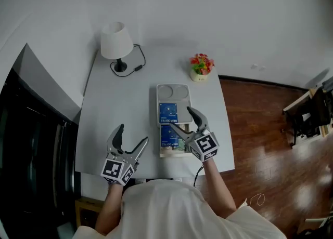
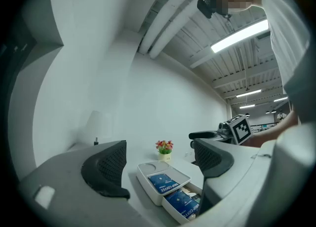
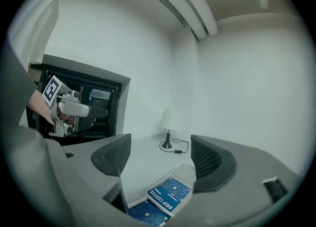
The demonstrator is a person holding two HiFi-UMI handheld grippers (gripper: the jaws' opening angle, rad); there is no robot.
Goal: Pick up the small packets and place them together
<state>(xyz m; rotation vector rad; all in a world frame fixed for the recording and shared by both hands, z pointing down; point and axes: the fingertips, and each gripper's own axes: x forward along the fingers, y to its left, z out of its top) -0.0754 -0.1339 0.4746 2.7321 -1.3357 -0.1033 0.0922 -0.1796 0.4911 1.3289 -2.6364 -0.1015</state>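
Low in the frame the left gripper [image 1: 133, 134] and right gripper [image 1: 181, 119] both gape wide and empty, and just beyond, at centre, two blue packets [image 1: 168, 112] lie end to end in the white tray [image 1: 173, 88], its far round recess bare; they are likely light, thin and slippery, best pinched at an edge.

White table [image 1: 125, 108]: lamp [image 1: 116, 40] rear left, flower pot [image 1: 201, 67], tray [image 1: 174, 91] centre.
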